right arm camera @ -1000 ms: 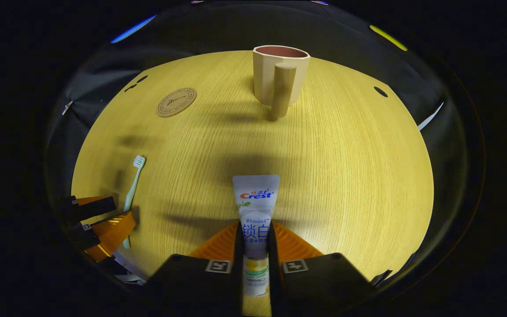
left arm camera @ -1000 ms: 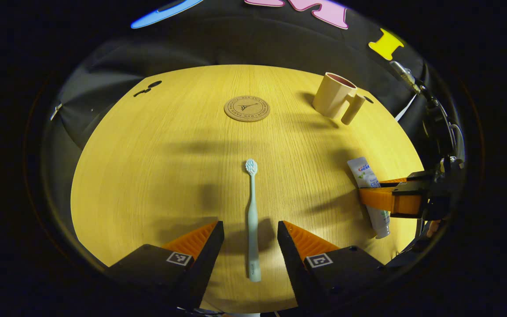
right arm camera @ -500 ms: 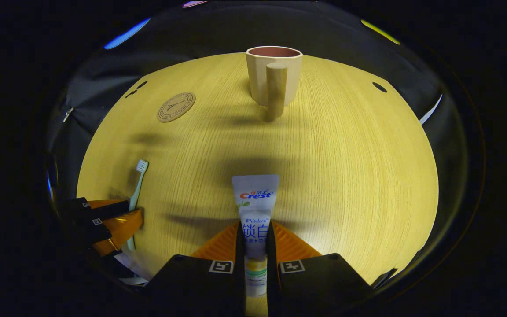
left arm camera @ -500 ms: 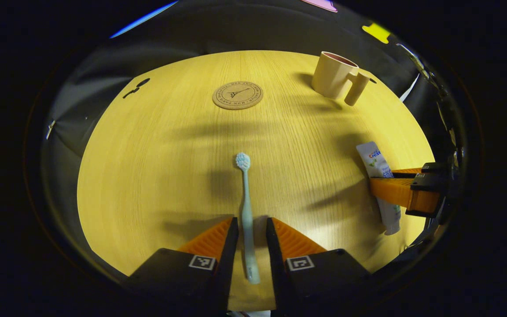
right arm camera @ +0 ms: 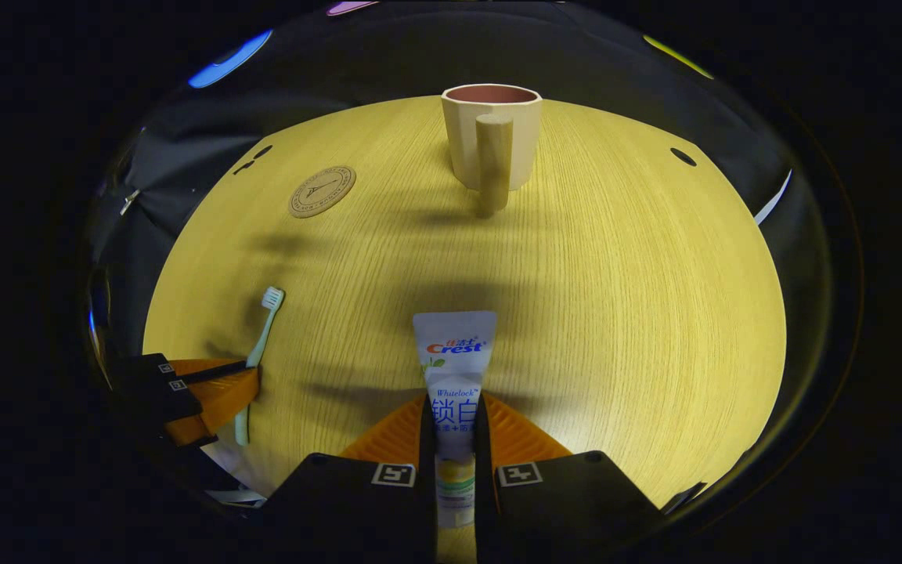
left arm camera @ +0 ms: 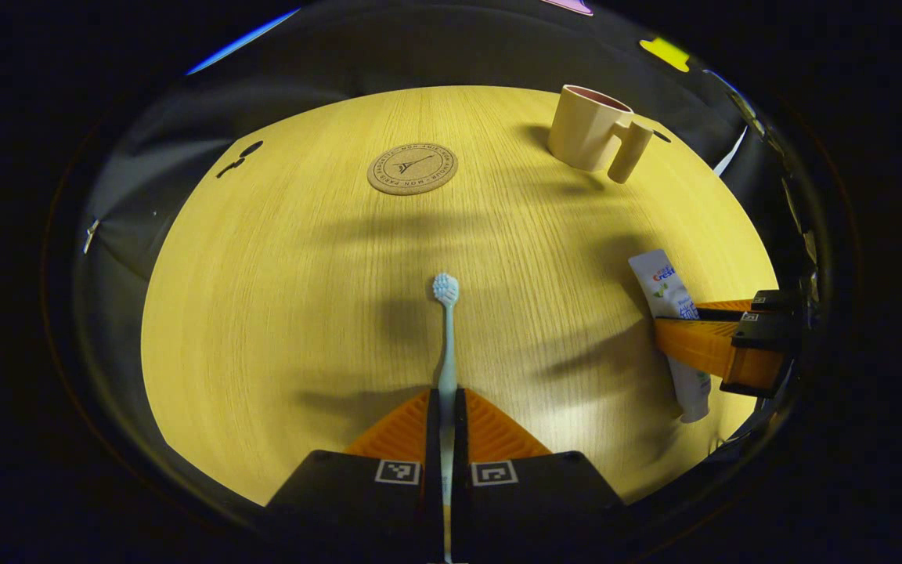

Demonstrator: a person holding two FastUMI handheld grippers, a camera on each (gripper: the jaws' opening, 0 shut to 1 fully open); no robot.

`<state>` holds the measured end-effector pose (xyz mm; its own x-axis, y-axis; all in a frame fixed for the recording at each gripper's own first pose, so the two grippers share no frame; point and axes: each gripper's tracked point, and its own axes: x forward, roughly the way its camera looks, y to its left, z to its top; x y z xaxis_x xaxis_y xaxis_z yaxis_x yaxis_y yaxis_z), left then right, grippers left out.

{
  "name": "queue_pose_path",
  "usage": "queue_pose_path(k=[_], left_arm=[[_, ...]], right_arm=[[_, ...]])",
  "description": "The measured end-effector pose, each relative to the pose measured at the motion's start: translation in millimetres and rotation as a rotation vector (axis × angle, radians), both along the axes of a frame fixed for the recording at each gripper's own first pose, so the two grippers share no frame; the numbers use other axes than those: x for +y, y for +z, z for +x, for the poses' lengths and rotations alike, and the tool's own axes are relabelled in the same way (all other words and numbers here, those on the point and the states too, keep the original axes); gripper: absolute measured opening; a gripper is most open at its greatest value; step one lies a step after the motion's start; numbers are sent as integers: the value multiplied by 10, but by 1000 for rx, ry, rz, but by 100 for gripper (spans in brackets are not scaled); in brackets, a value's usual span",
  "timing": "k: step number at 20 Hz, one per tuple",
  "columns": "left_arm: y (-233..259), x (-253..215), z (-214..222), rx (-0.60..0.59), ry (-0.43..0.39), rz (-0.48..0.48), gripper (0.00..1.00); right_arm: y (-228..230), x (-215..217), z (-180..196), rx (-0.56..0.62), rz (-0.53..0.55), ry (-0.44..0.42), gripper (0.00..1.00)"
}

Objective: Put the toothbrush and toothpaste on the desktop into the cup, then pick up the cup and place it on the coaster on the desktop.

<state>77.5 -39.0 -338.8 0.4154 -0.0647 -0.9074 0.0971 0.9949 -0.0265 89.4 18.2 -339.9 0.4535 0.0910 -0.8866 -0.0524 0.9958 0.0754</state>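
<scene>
Pale blue toothbrush (left arm camera: pixel 446 345) lies along the left tool (left arm camera: pixel 446 427), handle clamped between both fingers, bristle head pointing out over the worktop (left arm camera: pixel 302 298). In the right gripper view the brush (right arm camera: pixel 261 333) shows at far left, the left tool (right arm camera: pixel 220 384) pinching its handle, tail end sticking out below the fingers.

Toothpaste (right arm camera: pixel 453 376) sits lengthwise in the right tool (right arm camera: pixel 455 439); both fingers press its sides, flat crimped end forward, cap end back toward the camera. Left gripper view: tube (left arm camera: pixel 670 313) near the worktop's right edge, right tool (left arm camera: pixel 701 345) closed across its middle.

Cup (right arm camera: pixel 490 137) upright at the far side, beige outside, reddish inside, handle facing the right tool, well apart from both items. Cork coaster (right arm camera: pixel 322 190) flat on the wood, left of the cup, bare. In the left gripper view, coaster (left arm camera: pixel 412 168) straight ahead, cup (left arm camera: pixel 588 129) far right.
</scene>
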Motion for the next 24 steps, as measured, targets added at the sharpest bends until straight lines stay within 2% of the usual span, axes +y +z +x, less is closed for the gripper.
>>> queue_pose_path(k=[2, 9, 11, 14, 20, 21, 22, 24], left_arm=[[-3, -5, 19, -32, 23, -4, 7], [85, -42, -71, -116, 83, -61, 7], [163, -38, -85, -141, 97, -83, 7], [326, -33, -61, -181, 123, -111, 7], [838, -68, 66, -309, 91, -115, 7], [930, -102, 92, -326, 81, -123, 2], [1024, -136, 106, -339, 76, -130, 6], [1226, -173, 155, -378, 77, -152, 7]], right_arm=[[4, -16, -19, 0, 2, 20, 23], [163, -216, 9, -68, -4, 3, 23], [333, -230, 81, -112, 6, -6, 23], [577, -302, 247, -193, -42, 30, 23], [1363, -233, 634, -370, -25, 48, 22], [1488, -229, 679, -399, -21, 49, 23], [1610, -221, 759, -434, -24, 51, 23], [1860, -259, 996, -507, -35, 56, 23]])
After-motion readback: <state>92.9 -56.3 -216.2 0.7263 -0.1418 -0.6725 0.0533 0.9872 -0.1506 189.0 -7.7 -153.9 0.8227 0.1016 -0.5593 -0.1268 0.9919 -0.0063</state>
